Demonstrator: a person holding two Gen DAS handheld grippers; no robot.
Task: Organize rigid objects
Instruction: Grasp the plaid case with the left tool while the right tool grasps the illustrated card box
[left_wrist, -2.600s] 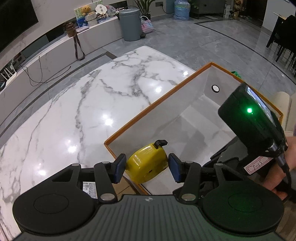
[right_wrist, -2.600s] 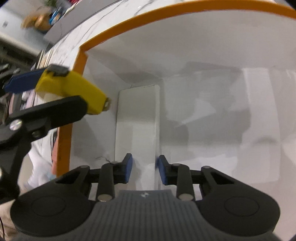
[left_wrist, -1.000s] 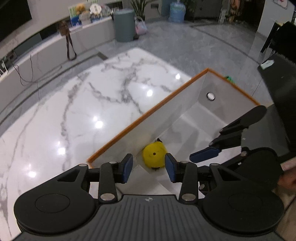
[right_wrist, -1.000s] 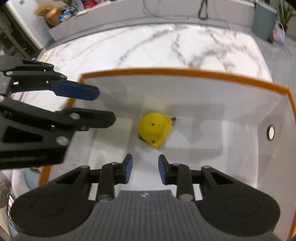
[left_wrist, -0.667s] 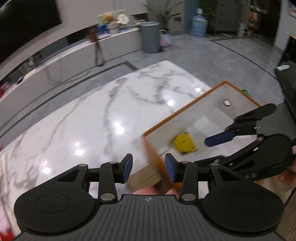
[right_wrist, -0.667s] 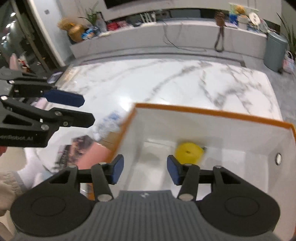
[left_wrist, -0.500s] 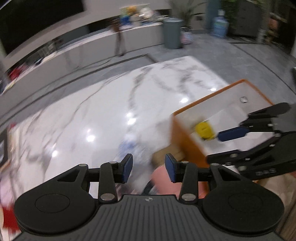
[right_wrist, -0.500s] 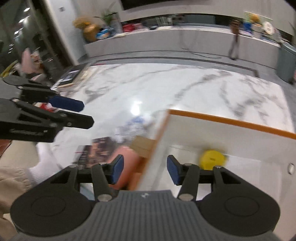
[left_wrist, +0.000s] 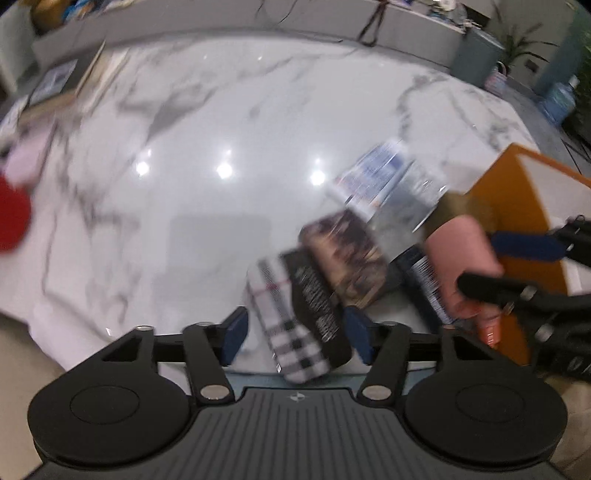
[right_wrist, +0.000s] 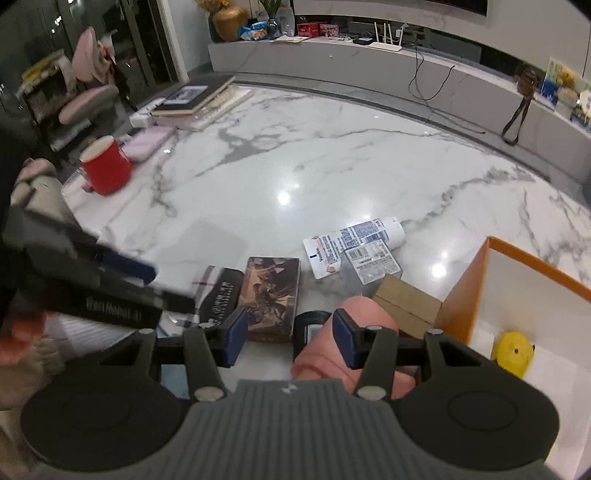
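Both grippers have swung away from the orange-rimmed box (right_wrist: 480, 266), where the yellow tape measure (right_wrist: 514, 353) now lies on the white floor. Beside the box's outer wall, on the marble surface (right_wrist: 314, 166), sit a cardboard box (right_wrist: 408, 301), a pink cylinder (right_wrist: 364, 314), a dark picture box (right_wrist: 273, 291), a plaid case (left_wrist: 291, 325) and a white tube (right_wrist: 354, 240). Left gripper (left_wrist: 295, 332) fingers are opening around the plaid case, not pressing. Right gripper (right_wrist: 290, 334) fingers stand released, empty.

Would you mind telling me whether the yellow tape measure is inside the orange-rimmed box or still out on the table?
Inside. The yellow tape measure lies on the white floor of the orange-rimmed box, apart from the items on the marble table.
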